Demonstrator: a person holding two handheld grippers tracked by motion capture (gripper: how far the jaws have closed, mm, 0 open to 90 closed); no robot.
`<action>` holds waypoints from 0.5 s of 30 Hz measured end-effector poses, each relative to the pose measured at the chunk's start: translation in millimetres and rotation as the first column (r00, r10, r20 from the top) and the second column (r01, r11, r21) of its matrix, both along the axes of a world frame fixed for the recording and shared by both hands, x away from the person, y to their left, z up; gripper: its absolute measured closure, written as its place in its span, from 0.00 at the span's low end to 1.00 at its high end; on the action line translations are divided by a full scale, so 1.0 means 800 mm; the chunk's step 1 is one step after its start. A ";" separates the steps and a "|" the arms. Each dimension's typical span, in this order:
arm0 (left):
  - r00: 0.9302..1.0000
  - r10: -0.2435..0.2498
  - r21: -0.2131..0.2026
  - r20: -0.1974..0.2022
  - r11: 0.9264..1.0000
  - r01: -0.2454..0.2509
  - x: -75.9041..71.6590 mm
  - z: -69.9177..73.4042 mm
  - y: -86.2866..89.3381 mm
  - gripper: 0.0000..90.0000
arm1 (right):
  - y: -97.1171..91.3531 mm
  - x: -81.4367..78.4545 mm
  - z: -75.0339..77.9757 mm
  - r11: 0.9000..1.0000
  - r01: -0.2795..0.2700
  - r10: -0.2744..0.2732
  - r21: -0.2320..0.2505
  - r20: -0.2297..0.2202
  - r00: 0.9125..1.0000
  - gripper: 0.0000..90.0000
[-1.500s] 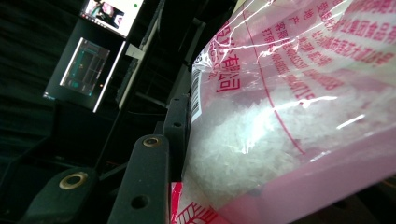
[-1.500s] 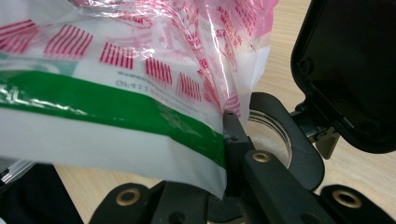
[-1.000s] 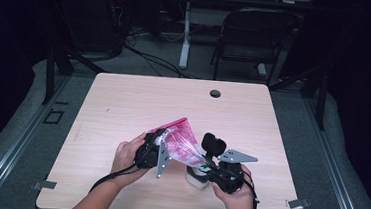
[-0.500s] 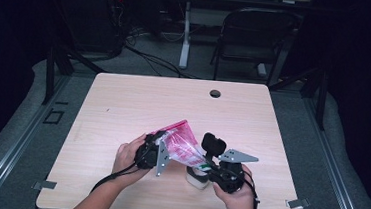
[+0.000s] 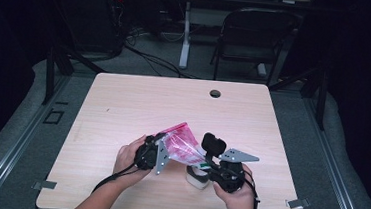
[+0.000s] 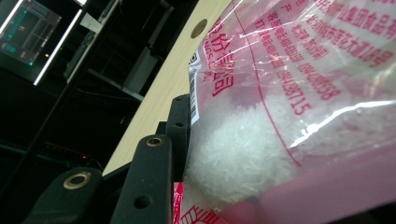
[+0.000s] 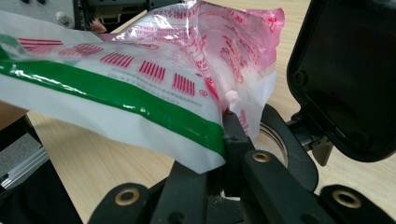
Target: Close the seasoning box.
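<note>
Now, largest first.
Table: pale wooden table [image 5: 123, 104] with a round cable hole [image 5: 215, 93] near its far edge.
Bag: clear plastic bag printed in pink, with white grains inside [image 5: 183, 145], held above the table's near half between both grippers.
Left gripper [image 6: 180, 140]: clamped on the bag's left end.
Right gripper [image 7: 232, 128]: pinched tight on the bag's green-striped corner.
Container: small white round container [image 5: 197, 177], seemingly open, on the table under the bag.
</note>
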State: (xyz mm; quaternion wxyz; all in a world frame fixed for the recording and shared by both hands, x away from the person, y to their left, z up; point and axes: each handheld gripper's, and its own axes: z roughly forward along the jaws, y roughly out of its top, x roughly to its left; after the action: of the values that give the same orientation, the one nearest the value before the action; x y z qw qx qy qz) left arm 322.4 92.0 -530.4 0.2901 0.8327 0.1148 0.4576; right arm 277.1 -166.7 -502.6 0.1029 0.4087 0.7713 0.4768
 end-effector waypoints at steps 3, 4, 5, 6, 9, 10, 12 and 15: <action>1.000 0.002 -0.003 -0.012 1.000 -0.002 0.001 -0.002 0.000 0.78 | 0.000 0.000 0.001 1.000 -0.002 0.002 -0.002 0.001 1.000 1.00; 1.000 0.003 -0.004 -0.015 1.000 -0.003 0.001 -0.002 0.000 0.78 | 0.001 0.000 0.000 1.000 -0.001 0.001 0.001 0.002 1.000 1.00; 1.000 0.002 -0.006 -0.022 1.000 -0.003 0.001 -0.003 0.000 0.78 | 0.001 0.000 0.001 1.000 -0.001 0.001 0.001 0.003 1.000 1.00; 1.000 0.004 -0.011 -0.027 1.000 -0.004 0.001 -0.003 0.001 0.78 | 0.001 0.000 0.001 1.000 -0.001 0.001 0.002 0.003 1.000 1.00; 0.998 0.002 -0.033 -0.056 0.999 -0.004 0.003 -0.006 0.002 0.78 | 0.002 0.001 0.001 1.000 -0.001 0.001 0.008 0.004 1.000 1.00; 0.998 0.001 -0.039 -0.068 0.999 -0.004 0.004 -0.008 0.003 0.78 | 0.002 0.001 0.001 1.000 -0.002 0.002 0.006 0.005 1.000 1.00; 0.995 0.002 -0.048 -0.099 0.999 -0.006 0.005 -0.010 0.004 0.78 | 0.003 0.002 0.002 1.000 -0.006 0.006 0.006 0.007 1.000 1.00; 0.992 -0.003 -0.066 -0.125 0.998 -0.005 0.007 -0.012 0.006 0.78 | 0.003 0.004 0.002 1.000 -0.007 0.007 0.013 0.006 1.000 1.00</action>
State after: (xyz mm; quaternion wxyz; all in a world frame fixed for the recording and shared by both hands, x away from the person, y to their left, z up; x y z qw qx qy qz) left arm 328.2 96.6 -539.6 0.3093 0.8496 0.1482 0.4008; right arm 279.9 -164.0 -500.9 0.1007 0.4052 0.7694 0.4835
